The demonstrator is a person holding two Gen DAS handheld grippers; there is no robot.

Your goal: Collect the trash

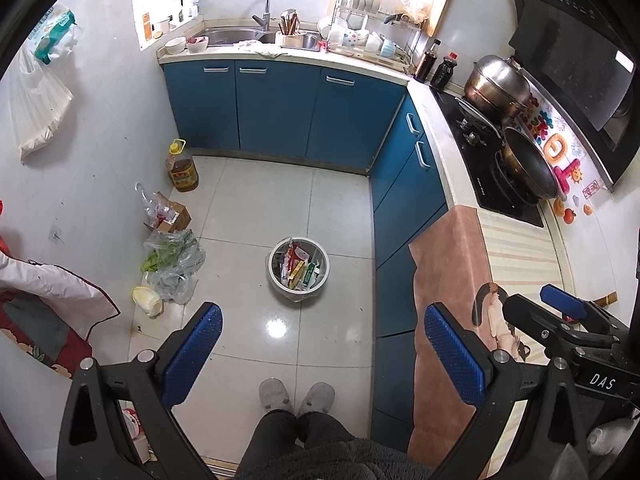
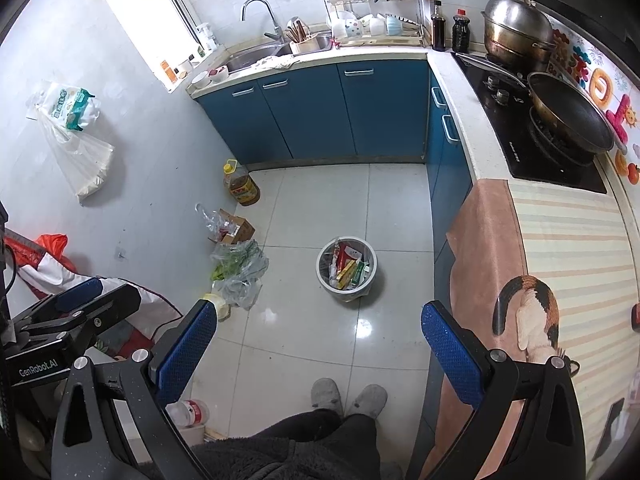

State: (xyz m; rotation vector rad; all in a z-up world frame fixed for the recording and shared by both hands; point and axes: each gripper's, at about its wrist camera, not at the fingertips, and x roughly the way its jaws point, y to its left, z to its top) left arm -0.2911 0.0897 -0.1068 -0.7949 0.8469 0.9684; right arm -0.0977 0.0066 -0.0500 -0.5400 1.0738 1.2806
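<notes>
A small white trash bin stands on the tiled kitchen floor, packed with wrappers and flat packets. My left gripper hangs high above the floor, open, nothing between its blue pads. My right gripper is held beside it at about the same height, also open and empty; its fingers show at the right edge of the left wrist view. Against the left wall lie crumpled clear plastic bags with greens and a small cardboard box.
An oil jug stands by the blue cabinets. The counter on the right carries a cloth with a cat picture and a stove with a wok. A person's slippered feet stand below me. A plastic bottle lies at lower left.
</notes>
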